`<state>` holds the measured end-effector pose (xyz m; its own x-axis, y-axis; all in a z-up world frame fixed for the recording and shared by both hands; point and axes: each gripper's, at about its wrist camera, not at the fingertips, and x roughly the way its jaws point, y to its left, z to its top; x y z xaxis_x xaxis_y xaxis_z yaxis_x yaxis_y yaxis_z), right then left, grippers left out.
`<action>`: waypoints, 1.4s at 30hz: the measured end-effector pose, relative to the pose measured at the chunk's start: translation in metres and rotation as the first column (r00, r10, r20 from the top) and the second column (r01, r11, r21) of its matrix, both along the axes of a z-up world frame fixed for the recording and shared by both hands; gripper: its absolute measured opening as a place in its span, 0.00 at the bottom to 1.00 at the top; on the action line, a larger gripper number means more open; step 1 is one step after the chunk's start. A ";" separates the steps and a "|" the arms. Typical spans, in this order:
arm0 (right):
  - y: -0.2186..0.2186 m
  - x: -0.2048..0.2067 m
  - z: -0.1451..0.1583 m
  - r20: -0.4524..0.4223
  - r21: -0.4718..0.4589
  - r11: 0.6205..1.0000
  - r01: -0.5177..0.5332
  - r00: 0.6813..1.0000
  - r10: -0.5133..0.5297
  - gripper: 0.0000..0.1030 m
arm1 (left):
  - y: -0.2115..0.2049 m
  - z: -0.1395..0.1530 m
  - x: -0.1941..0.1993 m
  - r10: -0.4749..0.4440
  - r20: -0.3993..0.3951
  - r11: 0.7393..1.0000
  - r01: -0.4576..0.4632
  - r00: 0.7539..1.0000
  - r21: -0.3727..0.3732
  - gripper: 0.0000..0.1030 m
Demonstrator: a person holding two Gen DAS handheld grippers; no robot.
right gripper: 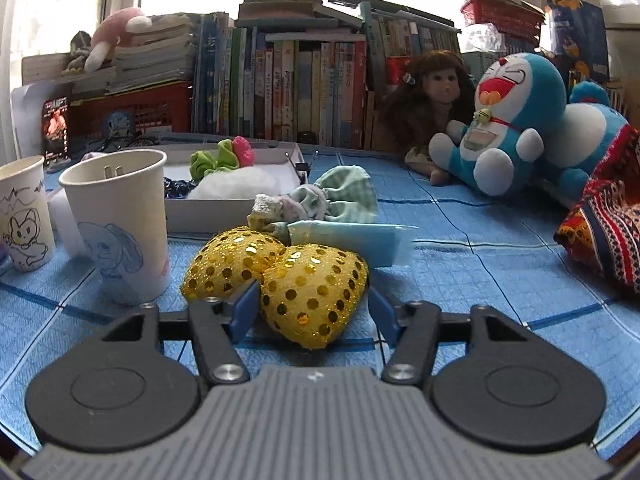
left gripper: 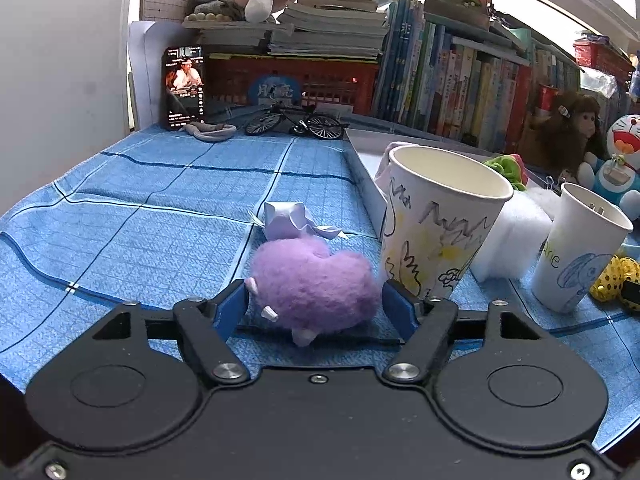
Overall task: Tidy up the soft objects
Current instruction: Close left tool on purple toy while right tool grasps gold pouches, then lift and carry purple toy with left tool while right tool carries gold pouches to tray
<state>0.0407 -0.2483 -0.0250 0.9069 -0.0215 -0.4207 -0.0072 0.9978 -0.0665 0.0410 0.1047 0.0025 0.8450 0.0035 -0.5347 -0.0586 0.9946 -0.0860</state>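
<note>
Purple fluff is seen between the blue pads of the left gripper (left gripper: pixel 314 306): a small purple plush toy (left gripper: pixel 314 284) lies on the blue checked cloth (left gripper: pixel 140 208), and the jaws are set about halfway apart around it. The left pad is touched by the toy's side, while the right pad stands just beside it, with contact there not clearly shown, so a firm hold cannot be confirmed. A pale lilac folded paper piece (left gripper: pixel 290 220) is laid just behind the toy. To the right of it, a drawn-on paper cup (left gripper: pixel 436 220) is stood upright, with a white foam block (left gripper: pixel 516 236) behind it and a second paper cup (left gripper: pixel 576 252) farther right. A phone (left gripper: pixel 184 86) with a lit screen is propped at the far left, and a model bicycle (left gripper: pixel 296 120) is parked in front of a red crate (left gripper: pixel 320 80). In the right wrist view, a yellow sequined heart cushion (right gripper: pixel 316 300) is framed by the right gripper (right gripper: pixel 314 310), whose jaws are likewise held partly open; the left pad is pressed against the cushion's edge, and a slight gap appears at the right pad. A second sequined heart (right gripper: pixel 236 260) is leaned against the first, touching it. Behind them, a green checked fabric piece (right gripper: pixel 340 196) is heaped beside a shallow white box (right gripper: pixel 224 208), in which a green and pink scrunchie (right gripper: pixel 224 158) is kept. A blue cat plush (right gripper: pixel 508 128) and a doll (right gripper: pixel 432 96) are seated against the row of books (right gripper: pixel 300 84).
</note>
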 end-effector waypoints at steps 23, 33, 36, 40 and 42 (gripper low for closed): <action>0.002 -0.009 0.012 0.034 0.078 0.997 -0.001 0.999 -0.001 0.40 | -0.006 0.001 -0.001 -0.004 0.028 0.999 0.003 1.000 0.038 0.59; 0.003 -0.019 0.042 0.104 0.118 0.993 -0.020 0.995 0.007 0.40 | 0.000 0.027 -0.013 -0.008 0.087 1.000 0.006 0.996 0.021 0.59; 0.003 -0.017 0.052 0.130 0.104 0.994 -0.014 0.991 0.001 0.40 | 0.006 0.042 -0.013 -0.003 0.113 1.000 0.003 0.994 0.003 0.59; 0.000 -0.008 0.066 0.151 0.106 0.994 -0.005 0.988 -0.011 0.40 | 0.012 0.063 -0.007 -0.019 0.137 1.000 0.020 0.990 -0.006 0.59; -0.003 -0.002 0.072 0.156 0.117 0.993 -0.007 0.988 -0.012 0.40 | 0.014 0.073 -0.001 -0.025 0.148 1.000 0.026 0.989 -0.009 0.59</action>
